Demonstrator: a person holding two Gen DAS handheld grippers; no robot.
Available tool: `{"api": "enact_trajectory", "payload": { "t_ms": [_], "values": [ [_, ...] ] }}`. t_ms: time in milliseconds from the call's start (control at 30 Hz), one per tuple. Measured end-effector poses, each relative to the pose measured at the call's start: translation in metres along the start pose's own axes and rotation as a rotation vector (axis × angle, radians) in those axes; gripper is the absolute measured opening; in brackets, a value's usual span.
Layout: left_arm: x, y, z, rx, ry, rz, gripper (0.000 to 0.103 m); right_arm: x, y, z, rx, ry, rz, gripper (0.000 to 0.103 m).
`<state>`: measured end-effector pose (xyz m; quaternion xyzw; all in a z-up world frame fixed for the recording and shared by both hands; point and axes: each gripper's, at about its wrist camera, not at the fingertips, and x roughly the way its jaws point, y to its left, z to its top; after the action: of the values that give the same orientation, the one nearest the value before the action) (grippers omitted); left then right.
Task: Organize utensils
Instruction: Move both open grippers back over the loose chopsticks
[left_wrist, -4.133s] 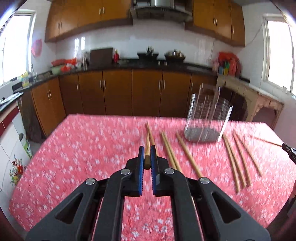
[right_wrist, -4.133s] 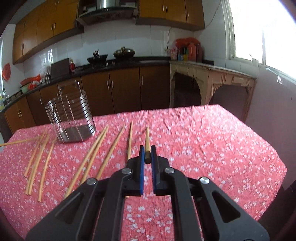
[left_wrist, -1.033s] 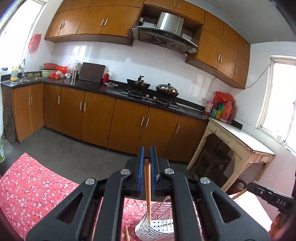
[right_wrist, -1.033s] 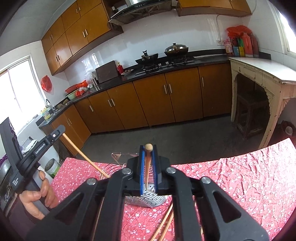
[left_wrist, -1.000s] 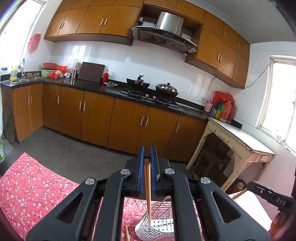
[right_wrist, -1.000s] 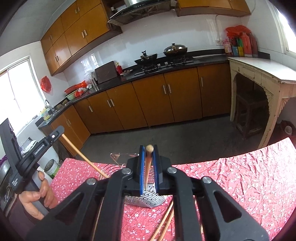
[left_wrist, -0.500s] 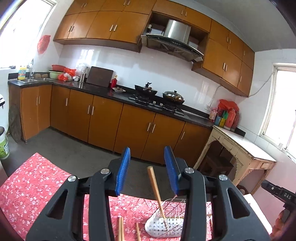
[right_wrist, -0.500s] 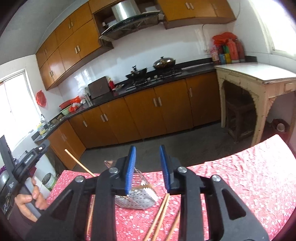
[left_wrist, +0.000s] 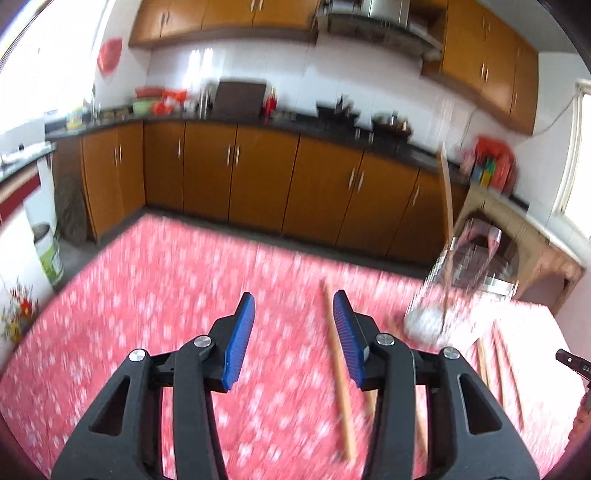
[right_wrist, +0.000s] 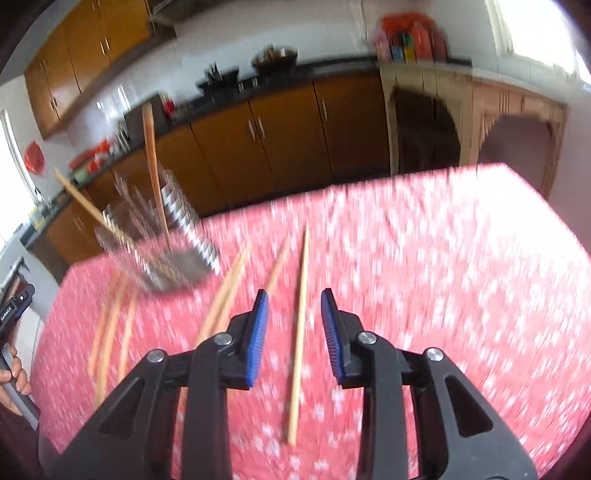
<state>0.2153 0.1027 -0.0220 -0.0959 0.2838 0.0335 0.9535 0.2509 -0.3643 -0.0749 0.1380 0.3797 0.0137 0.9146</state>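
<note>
Left wrist: red floral tablecloth (left_wrist: 147, 295) — brown kitchen cabinets (left_wrist: 258, 177) behind.

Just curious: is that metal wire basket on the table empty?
No. Two chopsticks stand slanting inside the basket, their tops sticking out above its rim.

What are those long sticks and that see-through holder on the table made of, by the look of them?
The sticks look like plain, unvarnished wood or bamboo: pale tan, matte. The holder looks like shiny metal: silvery wire bars, perforated base. Blur leaves both uncertain.
</note>
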Motion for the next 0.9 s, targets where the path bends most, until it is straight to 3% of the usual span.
{"api": "enact_trajectory", "payload": {
  "t_ms": [300,700,900],
  "values": [
    [0.015,0.0,-0.053,0.03,0.131,-0.026,0.045,0.031,0.003,-0.064,-0.01,0.133,-0.023,0.03],
    [0.022,-0.019,-0.084,0.08,0.212,-0.048,0.045,0.03,0.026,-0.081,-0.15,0.092,-0.143,0.03],
    [0.027,-0.035,-0.09,0.127,0.244,-0.058,0.045,0.029,0.028,-0.08,-0.151,0.085,-0.148,0.029]
  ]
}}
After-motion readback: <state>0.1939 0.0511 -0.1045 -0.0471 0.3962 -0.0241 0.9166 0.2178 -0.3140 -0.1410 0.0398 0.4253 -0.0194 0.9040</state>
